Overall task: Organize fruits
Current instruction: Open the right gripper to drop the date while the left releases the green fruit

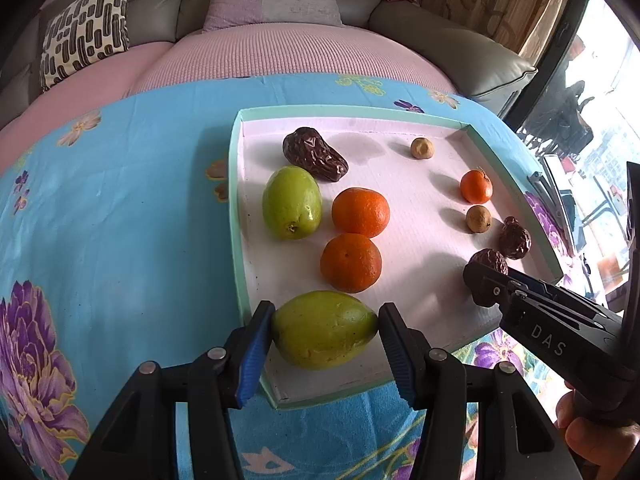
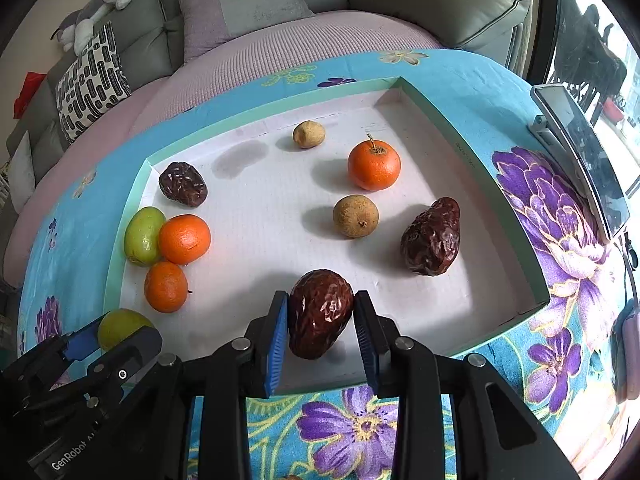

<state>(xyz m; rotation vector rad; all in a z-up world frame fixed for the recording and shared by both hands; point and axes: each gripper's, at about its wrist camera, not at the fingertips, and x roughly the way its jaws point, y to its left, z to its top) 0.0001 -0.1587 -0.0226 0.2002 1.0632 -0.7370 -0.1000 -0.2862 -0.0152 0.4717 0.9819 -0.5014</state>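
On the tray (image 2: 436, 108): three oranges (image 2: 374, 165), three dates (image 2: 431, 237), two longans (image 2: 355, 216), two green fruits (image 2: 144, 235).

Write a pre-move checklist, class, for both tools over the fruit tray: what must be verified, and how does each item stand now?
1. Left tool grips the green fruit on both sides: ok.
2. Right tool grips the date on both sides: ok.
3. Held fruits lifted off the tray: cannot tell.
4. The two tools are apart: ok, a gap shows in the right wrist view.
5. Like fruits grouped: not ok; one orange and one date lie far from their kind.
6. Free tray floor for setting down: ok, the middle is bare.
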